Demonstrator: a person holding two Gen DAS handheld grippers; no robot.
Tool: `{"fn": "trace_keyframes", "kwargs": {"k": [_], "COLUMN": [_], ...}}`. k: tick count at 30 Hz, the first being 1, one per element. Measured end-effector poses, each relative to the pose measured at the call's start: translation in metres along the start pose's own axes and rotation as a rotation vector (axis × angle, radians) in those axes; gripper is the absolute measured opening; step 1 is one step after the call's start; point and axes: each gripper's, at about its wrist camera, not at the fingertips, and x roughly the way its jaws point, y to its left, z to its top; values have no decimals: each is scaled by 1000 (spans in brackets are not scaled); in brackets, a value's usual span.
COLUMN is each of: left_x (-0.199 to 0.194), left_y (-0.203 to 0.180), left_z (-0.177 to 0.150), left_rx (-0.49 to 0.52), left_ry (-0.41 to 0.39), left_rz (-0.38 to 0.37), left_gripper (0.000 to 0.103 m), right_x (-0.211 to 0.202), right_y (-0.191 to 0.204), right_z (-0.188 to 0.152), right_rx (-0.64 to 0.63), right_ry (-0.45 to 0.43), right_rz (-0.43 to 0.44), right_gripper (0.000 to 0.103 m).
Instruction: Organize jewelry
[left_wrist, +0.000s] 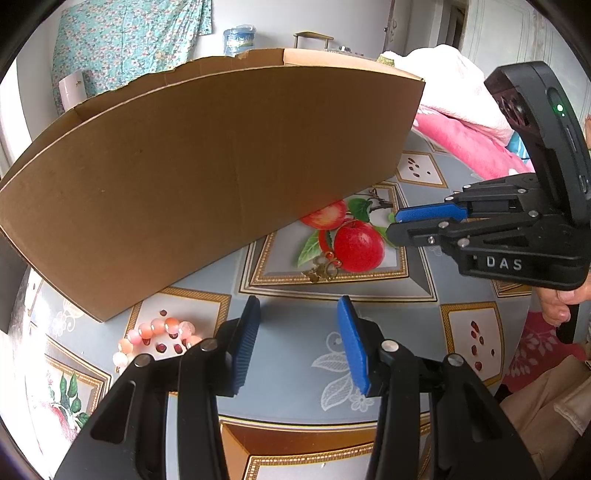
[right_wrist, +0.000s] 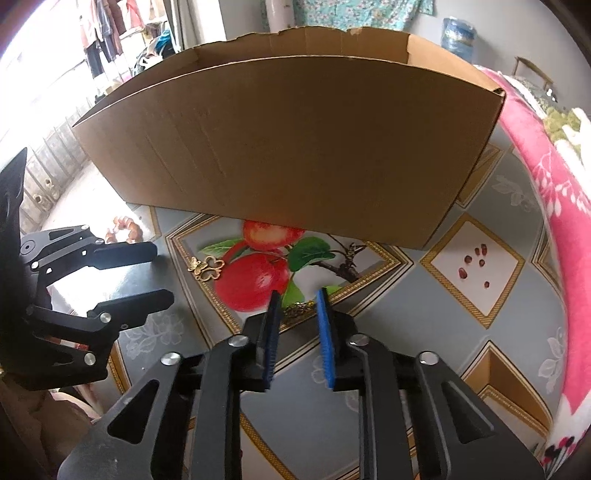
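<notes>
Small gold clover-shaped charm (right_wrist: 208, 268) lay on the apple-print tablecloth (right_wrist: 373, 373) before the brown cardboard box (right_wrist: 295, 140), nearer the parted, empty left gripper (left_wrist: 300, 314); right gripper (right_wrist: 296, 295) likewise parted, empty.

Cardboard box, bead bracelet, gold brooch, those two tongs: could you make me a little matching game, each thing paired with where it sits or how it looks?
Things:
1. cardboard box
2. bead bracelet
3. gold brooch
4. left tongs

Descriptions:
A. lying beside the printed red apple
B. open, holding nothing
C. standing at the back of the table, top open
D. pink and orange, near the box's left corner

Pairs: 1-C, 2-D, 3-A, 4-B
</notes>
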Motion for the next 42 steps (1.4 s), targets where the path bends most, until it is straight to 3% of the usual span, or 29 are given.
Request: {"fn": "trace_keyframes", "kwargs": {"k": [2, 6, 15, 21, 28, 31, 37, 42], "left_x": [0, -3, -39, -28, -24, -31, -25, -6], "left_y": [0, 2, 25, 37, 40, 40, 16, -1], "left_z": [0, 1, -2, -8, -9, -7, 7, 13], "left_rx": [-1, -7, -54, -97, -123, -116, -36, 34], "left_ry": [-1, -7, -55, 8, 11, -25, -64, -40], "left_rz": [4, 14, 99, 140, 129, 98, -13, -46], "left_gripper": [42, 42, 42, 42, 42, 42, 42, 39], "right_x": [1, 3, 4, 1, -8, -11, -18, -22], "right_y": [-2, -4, -7, -16, -26, -28, -35, -39], "right_z": [0, 1, 2, -2, -7, -8, -8, -6], "right_rx": [14, 39, 72, 79, 97, 104, 107, 109], "right_ry": [-2, -9, -30, -30, -47, -51, -49, -49], "right_rz": [0, 18, 36, 47, 49, 54, 62, 66], "right_gripper": [5, 2, 0, 0, 0, 0, 0, 0]}}
